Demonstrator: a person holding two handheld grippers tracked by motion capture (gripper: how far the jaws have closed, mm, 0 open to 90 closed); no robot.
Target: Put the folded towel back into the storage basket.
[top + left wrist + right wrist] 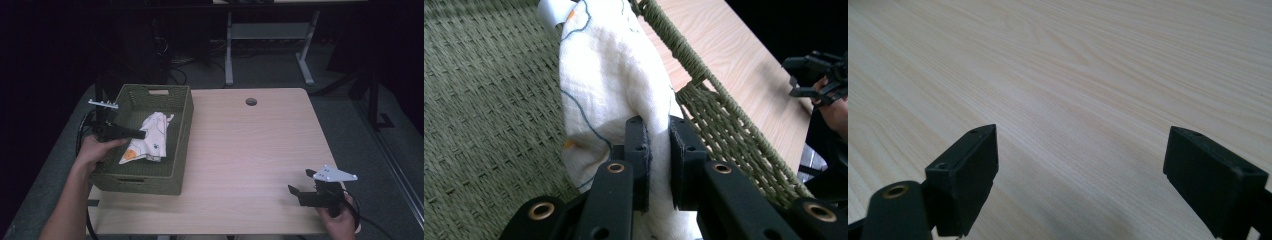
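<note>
A white cloth (150, 137) with blue lines and orange spots lies inside a green woven basket (181, 131) at the table's left. My left gripper (140, 134) reaches into the basket from the left. In the left gripper view its jaws stand nearly together with a fold of the white cloth (609, 85) pinched between the pads (639, 150). The left gripper (658, 125) is shut on that fold. My right gripper (300, 181) hovers near the table's front right corner, held by a hand. In the right gripper view its fingers (973, 170) stand wide apart over bare wood, and the right gripper (1082, 175) is open.
The light wood table (250, 145) has a round cable hole (251, 102) near its far edge. The basket wall (724, 130) runs close beside the left jaws. Behind the table stands a desk frame (270, 45) on a grey floor.
</note>
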